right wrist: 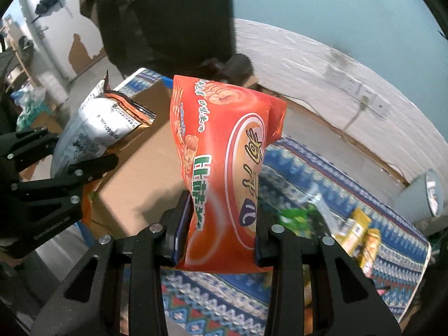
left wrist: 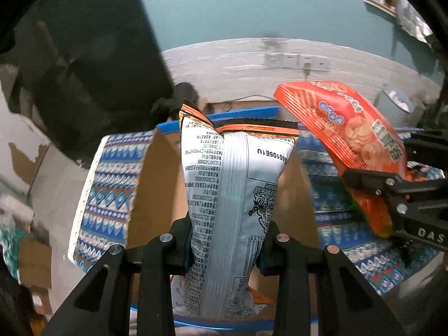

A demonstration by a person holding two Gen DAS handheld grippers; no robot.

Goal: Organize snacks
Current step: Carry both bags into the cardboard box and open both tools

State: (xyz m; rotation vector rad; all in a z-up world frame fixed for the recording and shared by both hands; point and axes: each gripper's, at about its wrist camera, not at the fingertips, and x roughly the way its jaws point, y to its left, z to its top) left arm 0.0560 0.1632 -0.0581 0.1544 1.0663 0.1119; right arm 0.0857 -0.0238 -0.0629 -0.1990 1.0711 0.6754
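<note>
Nearest in the left wrist view: left gripper [left wrist: 225,247], black matte fingers clamped on the lower part of a silver bag [left wrist: 232,196], crinkled foil printed with dense black text, orange-and-black crimped seal at the top, puffed and standing upright over an open cardboard box [left wrist: 163,173] with plain brown walls. Draped over the box flap and beyond, a woven-pattern cloth [left wrist: 110,184] in blue, white and red zigzags. To the right in that view, the right gripper [left wrist: 372,184] reaching in from the edge, tilted, gripping a glossy red bag [left wrist: 350,128] held aslant above the cloth.

From the right wrist view: right gripper [right wrist: 221,238] closed on the red bag [right wrist: 224,154], smooth shiny film, pinched at the waist so it bulges above and below the fingers. Left gripper [right wrist: 70,165] entering at the left, slanted upward, with the silver bag [right wrist: 92,128] over the box [right wrist: 140,179]. Further right on the cloth [right wrist: 280,173], blurred yellow and green packets [right wrist: 355,229]. Beyond, a pale round can [right wrist: 420,198], then a white wall base under teal
</note>
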